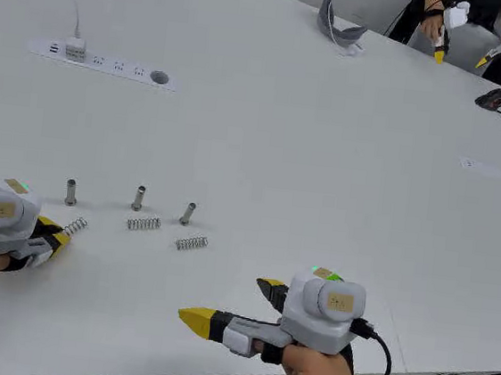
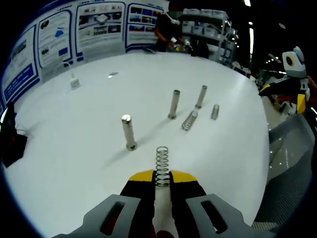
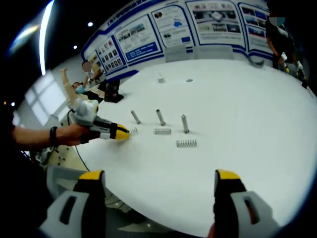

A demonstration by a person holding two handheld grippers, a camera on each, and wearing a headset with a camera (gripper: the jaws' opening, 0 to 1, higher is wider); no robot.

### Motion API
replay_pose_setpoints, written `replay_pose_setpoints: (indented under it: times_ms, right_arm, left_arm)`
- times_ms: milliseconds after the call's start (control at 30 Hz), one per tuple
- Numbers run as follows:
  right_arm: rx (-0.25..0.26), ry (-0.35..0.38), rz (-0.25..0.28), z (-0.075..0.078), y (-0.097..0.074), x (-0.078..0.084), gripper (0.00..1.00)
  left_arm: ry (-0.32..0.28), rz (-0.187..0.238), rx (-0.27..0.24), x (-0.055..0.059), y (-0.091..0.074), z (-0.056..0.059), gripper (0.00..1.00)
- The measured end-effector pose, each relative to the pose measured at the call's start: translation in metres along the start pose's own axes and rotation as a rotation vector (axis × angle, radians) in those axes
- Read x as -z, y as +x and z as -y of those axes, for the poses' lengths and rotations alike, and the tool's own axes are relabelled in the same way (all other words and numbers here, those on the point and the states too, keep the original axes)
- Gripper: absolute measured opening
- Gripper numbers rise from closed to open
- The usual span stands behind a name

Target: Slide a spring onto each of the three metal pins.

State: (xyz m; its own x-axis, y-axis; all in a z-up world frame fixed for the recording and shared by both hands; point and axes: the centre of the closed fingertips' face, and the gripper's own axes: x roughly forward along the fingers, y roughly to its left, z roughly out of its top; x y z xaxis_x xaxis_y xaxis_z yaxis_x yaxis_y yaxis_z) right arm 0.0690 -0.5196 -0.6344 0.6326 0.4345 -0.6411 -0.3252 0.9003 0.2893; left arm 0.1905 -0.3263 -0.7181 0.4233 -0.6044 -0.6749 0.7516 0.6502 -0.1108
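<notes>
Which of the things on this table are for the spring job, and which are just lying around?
For the job: left pin, middle pin, right pin; held spring, middle spring, right spring; left gripper, right gripper.
Lying about: power strip, grey curved piece, black corded device.

Three metal pins stood on the desk point(image 1: 340, 188): the first pin point(image 1: 71, 192), the second pin point(image 1: 138, 197) and the third pin point(image 1: 188, 213). There were three springs too: the first spring point(image 1: 75, 225), pinched in the left tongs point(image 1: 59, 237), plus the second spring point(image 1: 144, 224) and the third spring point(image 1: 192, 243) lying loose. With the right tongs point(image 1: 229, 302), the person held two. Toward the far edge lay one power strip point(image 1: 102, 62), one grey curved piece point(image 1: 339, 27) and one black corded device point(image 1: 493, 98). At the far corner a second person point(image 1: 430, 9) held two further tongs point(image 1: 440, 55).
</notes>
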Motion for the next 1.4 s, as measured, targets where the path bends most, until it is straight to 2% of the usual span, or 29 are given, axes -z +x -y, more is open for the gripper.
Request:
replay_pose_setpoints:
  times_ms: [200,333,467,533,967,1067,1400]
  right_arm:
    - [-0.015,-0.011,-0.008,-0.004,0.005,0.000,0.92]
    - [-0.024,-0.013,-0.005,-0.007,0.008,-0.003,0.92]
    - [-0.042,-0.025,-0.012,-0.011,0.012,-0.004,0.92]
    - [-0.047,-0.025,-0.010,-0.012,0.013,-0.004,0.92]
    - [-0.063,-0.025,-0.013,-0.016,0.014,-0.004,0.91]
    - [-0.074,-0.028,-0.013,-0.019,0.015,-0.004,0.91]
    - [-0.091,-0.032,-0.015,-0.025,0.016,-0.006,0.90]
  left_arm:
    - [-0.035,0.023,-0.001,0.000,-0.016,0.003,0.11]
    - [-0.037,0.026,0.005,0.002,-0.023,0.005,0.11]
    - [-0.076,0.040,0.003,0.003,-0.030,0.002,0.11]
    - [-0.078,0.044,0.001,0.003,-0.034,0.001,0.11]
    - [-0.077,0.083,0.009,-0.013,-0.058,-0.006,0.11]
    - [-0.089,0.092,0.017,-0.016,-0.062,-0.005,0.11]
    - [-0.038,0.108,0.029,-0.029,-0.079,0.004,0.11]
